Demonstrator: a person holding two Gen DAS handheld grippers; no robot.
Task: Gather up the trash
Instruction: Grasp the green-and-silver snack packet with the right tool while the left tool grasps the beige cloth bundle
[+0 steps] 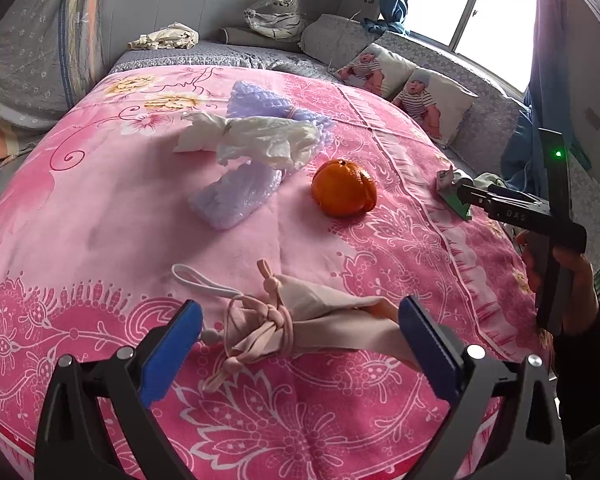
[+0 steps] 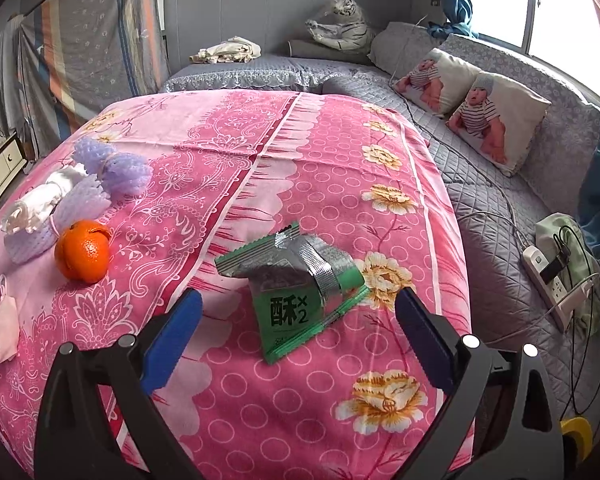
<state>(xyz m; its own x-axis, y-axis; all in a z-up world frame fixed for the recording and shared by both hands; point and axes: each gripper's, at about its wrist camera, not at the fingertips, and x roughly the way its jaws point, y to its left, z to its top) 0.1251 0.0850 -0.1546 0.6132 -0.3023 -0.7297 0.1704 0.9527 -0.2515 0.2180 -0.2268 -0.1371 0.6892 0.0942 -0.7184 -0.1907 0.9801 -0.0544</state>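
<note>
A pink blanket (image 1: pixel 100 220) covers the bed. My left gripper (image 1: pixel 300 332) is open, its blue pads either side of a pink face mask (image 1: pixel 312 320) with knotted ear loops. My right gripper (image 2: pixel 298 320) is open just in front of a torn green and silver snack wrapper (image 2: pixel 296 276); the wrapper also shows in the left wrist view (image 1: pixel 454 194), at the right gripper's tip. An orange peel (image 1: pixel 344 188), (image 2: pixel 83 251) sits mid-blanket. A crumpled white tissue (image 1: pixel 260 140), (image 2: pixel 40 204) lies on purple foam fruit netting (image 1: pixel 236 196), (image 2: pixel 112 168).
Grey quilted bedding (image 2: pixel 480 184) runs along the right, with two baby-print pillows (image 2: pixel 496 116), a power strip with cables (image 2: pixel 552 280) and a plush tiger (image 2: pixel 340 28) at the back. A window (image 1: pixel 480 4) is at the far right.
</note>
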